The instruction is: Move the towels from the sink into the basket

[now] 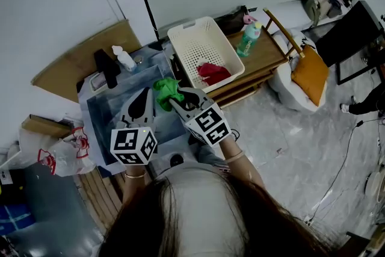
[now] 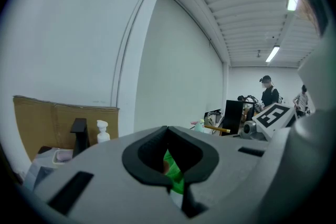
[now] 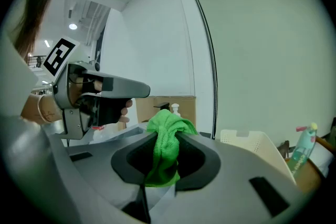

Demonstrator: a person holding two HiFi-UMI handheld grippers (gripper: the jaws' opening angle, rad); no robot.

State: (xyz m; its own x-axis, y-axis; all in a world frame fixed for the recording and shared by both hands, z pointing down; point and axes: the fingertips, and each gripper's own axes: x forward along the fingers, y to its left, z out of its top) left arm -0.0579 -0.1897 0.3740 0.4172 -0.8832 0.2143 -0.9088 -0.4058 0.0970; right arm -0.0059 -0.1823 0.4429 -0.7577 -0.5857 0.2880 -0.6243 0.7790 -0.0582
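A green towel [image 1: 167, 92] is bunched between the jaws of my right gripper [image 1: 178, 100], which is shut on it above the right edge of the blue-grey sink [image 1: 108, 108]. In the right gripper view the green towel [image 3: 165, 147] hangs out of the right gripper [image 3: 168, 128]. My left gripper [image 1: 142, 104] hovers over the sink just left of the towel, its jaws closed to a point with nothing gripped. The left gripper [image 2: 167, 130] shows only a bit of the green towel [image 2: 176, 176] beyond its pads. A white perforated basket [image 1: 180, 48] to the right holds a red towel [image 1: 213, 73].
A black faucet [image 1: 107, 66] and a white soap bottle [image 1: 123, 58] stand at the sink's back. The basket rests on a low wooden rack [image 1: 267, 57] with a green bottle [image 1: 248, 39]. An orange cushion [image 1: 310, 75] lies further right. Plastic bags [image 1: 57, 150] sit left.
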